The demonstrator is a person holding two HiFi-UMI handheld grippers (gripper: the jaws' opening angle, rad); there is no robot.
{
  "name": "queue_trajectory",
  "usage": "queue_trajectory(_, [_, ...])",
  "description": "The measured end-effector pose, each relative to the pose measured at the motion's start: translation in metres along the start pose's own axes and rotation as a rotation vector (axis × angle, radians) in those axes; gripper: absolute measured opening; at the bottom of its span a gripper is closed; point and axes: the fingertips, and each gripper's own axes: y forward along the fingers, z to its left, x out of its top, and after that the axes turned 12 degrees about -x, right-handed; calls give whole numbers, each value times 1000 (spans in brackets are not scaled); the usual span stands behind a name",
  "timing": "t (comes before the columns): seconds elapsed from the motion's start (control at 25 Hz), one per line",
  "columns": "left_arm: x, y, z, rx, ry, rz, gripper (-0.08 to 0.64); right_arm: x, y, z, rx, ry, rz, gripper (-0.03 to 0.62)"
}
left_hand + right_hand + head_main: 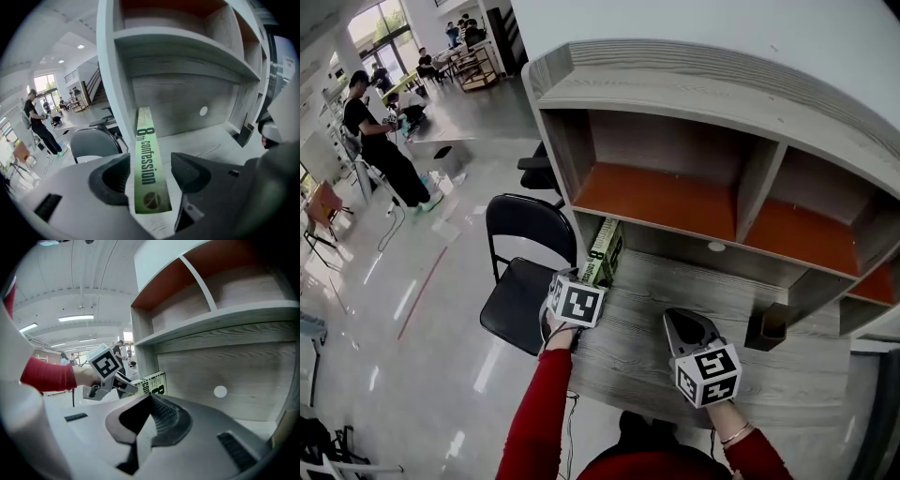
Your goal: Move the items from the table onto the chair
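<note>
A green and white book (604, 249) stands on edge at the left end of the grey wooden table (675, 375), against the shelf unit's side wall. In the left gripper view its spine (146, 164) runs up between the jaws, and both pads touch its sides. My left gripper (586, 278) is shut on the book's near end. My right gripper (687, 325) rests over the middle of the table, shut and holding nothing; in its own view the jaws (150, 397) meet at the tip. The black folding chair (525, 281) stands left of the table, its seat bare.
A grey shelf unit (694, 103) with orange-floored compartments rises over the back of the table. A small brown holder (769, 328) stands at the table's right. People stand and sit far off in the hall (380, 141), and an orange chair (323, 211) is at the far left.
</note>
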Motion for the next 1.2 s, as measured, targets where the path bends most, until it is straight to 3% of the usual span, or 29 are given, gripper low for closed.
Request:
queue_trajectory(0.08, [-6, 14, 4, 0, 14, 85, 280, -1, 2, 0, 0, 3, 5, 8])
queue_trajectory(0.16, [-13, 22, 8, 7, 6, 134, 217, -3, 4, 0, -2, 7, 9, 8])
queue_trajectory(0.28, [-15, 19, 20, 47, -26, 147, 183, -6, 7, -2, -7, 13, 17, 8])
queue_trajectory(0.44, [-18, 16, 15, 51, -12, 156, 167, -9, 6, -6, -18, 23, 23, 8])
queue_trajectory(0.76, [-20, -33, -18, 72, -13, -23, 161, -1, -1, -7, -18, 18, 2, 8])
queue_trajectory(1.04, [-48, -124, -63, 66, -97, -208, 161, 2, -18, 9, 43, -6, -14, 8])
queue_trajectory(1.2, [-74, -162, -72, 115, -143, -240, 161, 4, -21, 19, 88, -17, -24, 8])
